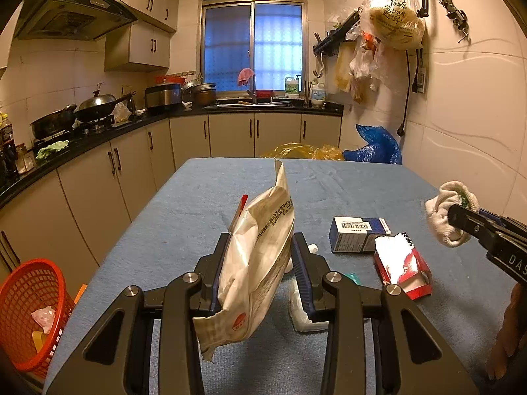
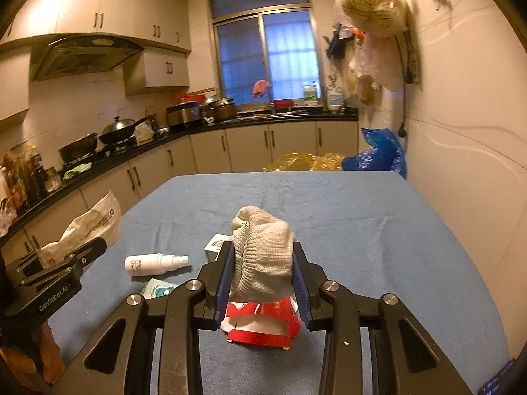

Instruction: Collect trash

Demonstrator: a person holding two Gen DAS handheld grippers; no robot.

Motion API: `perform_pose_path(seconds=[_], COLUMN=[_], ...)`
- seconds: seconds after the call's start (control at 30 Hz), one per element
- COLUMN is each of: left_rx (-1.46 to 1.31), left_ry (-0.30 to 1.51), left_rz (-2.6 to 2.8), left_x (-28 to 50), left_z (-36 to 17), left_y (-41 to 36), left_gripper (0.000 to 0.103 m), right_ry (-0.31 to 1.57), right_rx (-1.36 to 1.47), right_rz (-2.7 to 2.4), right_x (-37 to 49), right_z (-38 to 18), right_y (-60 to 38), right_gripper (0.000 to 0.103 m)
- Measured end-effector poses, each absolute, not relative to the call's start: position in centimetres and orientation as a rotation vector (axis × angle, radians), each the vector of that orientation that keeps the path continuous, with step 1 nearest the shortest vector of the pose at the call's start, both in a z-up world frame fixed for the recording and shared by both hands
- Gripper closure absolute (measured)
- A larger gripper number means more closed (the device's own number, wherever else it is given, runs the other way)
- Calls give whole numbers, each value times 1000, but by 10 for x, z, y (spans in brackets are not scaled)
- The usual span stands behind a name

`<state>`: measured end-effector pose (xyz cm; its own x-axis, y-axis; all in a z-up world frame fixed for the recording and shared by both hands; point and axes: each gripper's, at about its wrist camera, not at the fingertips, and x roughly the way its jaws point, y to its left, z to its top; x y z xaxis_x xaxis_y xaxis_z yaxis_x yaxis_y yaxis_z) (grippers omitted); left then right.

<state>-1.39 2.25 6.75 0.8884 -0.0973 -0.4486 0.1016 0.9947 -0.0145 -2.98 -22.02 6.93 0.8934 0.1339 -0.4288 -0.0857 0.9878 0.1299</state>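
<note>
Through my left view, my left tongs (image 1: 260,263) are clamped on a crumpled white foil snack bag (image 1: 260,253) held above the blue cloth surface (image 1: 184,217), with an orange mesh basket (image 1: 31,309) near left. Through my right view, my right tongs (image 2: 263,273) pinch a balled grey knitted glove (image 2: 262,256) above a torn red carton (image 2: 263,324).

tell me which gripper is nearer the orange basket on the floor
Left. The left gripper, shut on a white wrapper, sits toward the table side where the orange basket stands; the right gripper, holding a balled sock, is farther over.

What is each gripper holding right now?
Left gripper: closed on a crumpled white wrapper.
Right gripper: closed on a balled white sock.
</note>
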Motion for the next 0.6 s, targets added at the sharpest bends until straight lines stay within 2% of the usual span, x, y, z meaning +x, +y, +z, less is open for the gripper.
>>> perform_pose_path(seconds=[0.6], left_rx=[6], left_ry=[439], left_rz=[-106], left_x=[-17], left_z=[71], left_y=[23], left_gripper=[68], right_ry=[408], right_rx=[65], right_rz=[73], right_x=[-43], right_z=[71], right_y=[-206], right_gripper=[66])
